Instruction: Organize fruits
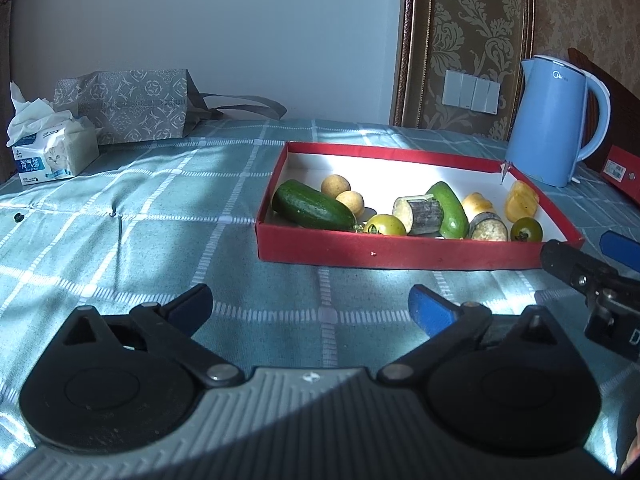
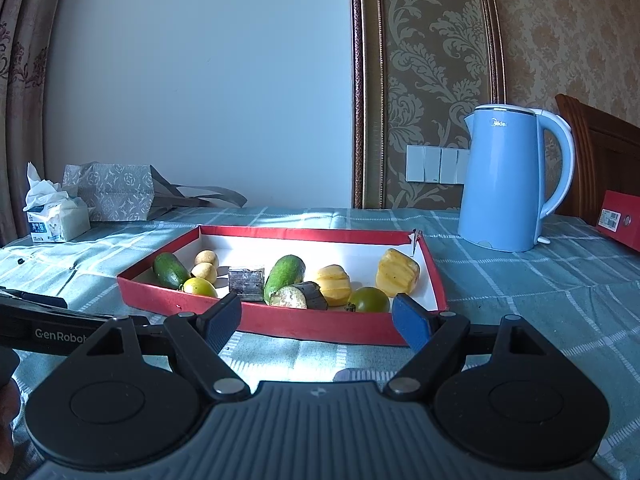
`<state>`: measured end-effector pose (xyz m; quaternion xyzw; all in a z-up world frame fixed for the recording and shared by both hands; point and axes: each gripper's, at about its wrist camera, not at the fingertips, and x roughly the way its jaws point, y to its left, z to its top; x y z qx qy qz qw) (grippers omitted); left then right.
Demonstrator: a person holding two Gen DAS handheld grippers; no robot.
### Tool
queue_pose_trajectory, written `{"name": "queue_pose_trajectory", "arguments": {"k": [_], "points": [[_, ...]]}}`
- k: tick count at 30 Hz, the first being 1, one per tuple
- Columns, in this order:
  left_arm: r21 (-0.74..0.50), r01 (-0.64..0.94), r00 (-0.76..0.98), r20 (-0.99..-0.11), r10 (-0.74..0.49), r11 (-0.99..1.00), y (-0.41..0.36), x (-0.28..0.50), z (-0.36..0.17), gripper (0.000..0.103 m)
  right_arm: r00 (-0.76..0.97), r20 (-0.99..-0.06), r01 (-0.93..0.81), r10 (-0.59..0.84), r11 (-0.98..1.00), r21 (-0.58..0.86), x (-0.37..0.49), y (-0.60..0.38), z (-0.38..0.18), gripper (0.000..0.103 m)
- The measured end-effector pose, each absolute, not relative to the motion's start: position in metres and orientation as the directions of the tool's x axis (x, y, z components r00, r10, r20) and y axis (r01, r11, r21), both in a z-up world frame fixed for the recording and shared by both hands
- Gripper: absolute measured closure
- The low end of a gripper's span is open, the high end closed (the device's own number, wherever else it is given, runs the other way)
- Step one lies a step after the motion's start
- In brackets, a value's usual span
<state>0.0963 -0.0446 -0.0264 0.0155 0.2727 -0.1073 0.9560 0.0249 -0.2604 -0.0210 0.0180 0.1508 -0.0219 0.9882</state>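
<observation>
A shallow red box (image 1: 400, 254) (image 2: 320, 326) on the checked tablecloth holds the fruit: two green cucumbers (image 1: 312, 206) (image 2: 285, 276), two small tan round fruits (image 1: 336, 185) (image 2: 206, 258), two green tomatoes (image 1: 385, 225) (image 2: 369, 300), two dark-skinned cut pieces (image 1: 420, 209) (image 2: 298, 296) and two yellow pieces (image 1: 521, 199) (image 2: 398, 273). My left gripper (image 1: 310, 306) is open and empty, in front of the box. My right gripper (image 2: 318, 322) is open and empty at the box's near wall; it shows at the right edge of the left wrist view (image 1: 580, 256).
A blue kettle (image 1: 554, 120) (image 2: 506, 178) stands behind the box to the right. A red folder (image 2: 618, 220) lies at the far right. A tissue pack (image 1: 52, 152) (image 2: 56, 220) and a grey patterned bag (image 1: 132, 106) (image 2: 114, 192) sit at the back left.
</observation>
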Motion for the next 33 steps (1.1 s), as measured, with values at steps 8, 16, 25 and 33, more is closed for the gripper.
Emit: {"name": "queue_pose_trajectory", "arguments": {"k": [8, 16, 25, 33], "points": [[-0.021, 0.211, 0.831, -0.523, -0.191, 0.977, -0.0451, 0.0962, -0.0274, 0.000, 0.954, -0.296, 0.049, -0.038, 0.998, 0.030, 0.0238, -0.2601, -0.0208, 0.020], [-0.008, 0.218, 0.829, -0.526, -0.190, 0.976, -0.0476, 0.0969, -0.0289, 0.000, 0.955, -0.295, 0.049, -0.038, 0.998, 0.029, 0.0235, -0.2598, -0.0208, 0.020], [-0.065, 0.194, 0.825, -0.529, -0.198, 0.979, -0.0383, 0.1024, -0.0281, 0.000, 0.956, -0.291, 0.049, -0.041, 0.999, 0.022, 0.0230, -0.2576, -0.0201, 0.020], [-0.015, 0.191, 0.842, -0.511, -0.172, 0.982, -0.0435, 0.0989, -0.0273, 0.000, 0.956, -0.291, 0.048, -0.041, 0.999, 0.018, 0.0225, -0.2566, -0.0199, 0.020]]}}
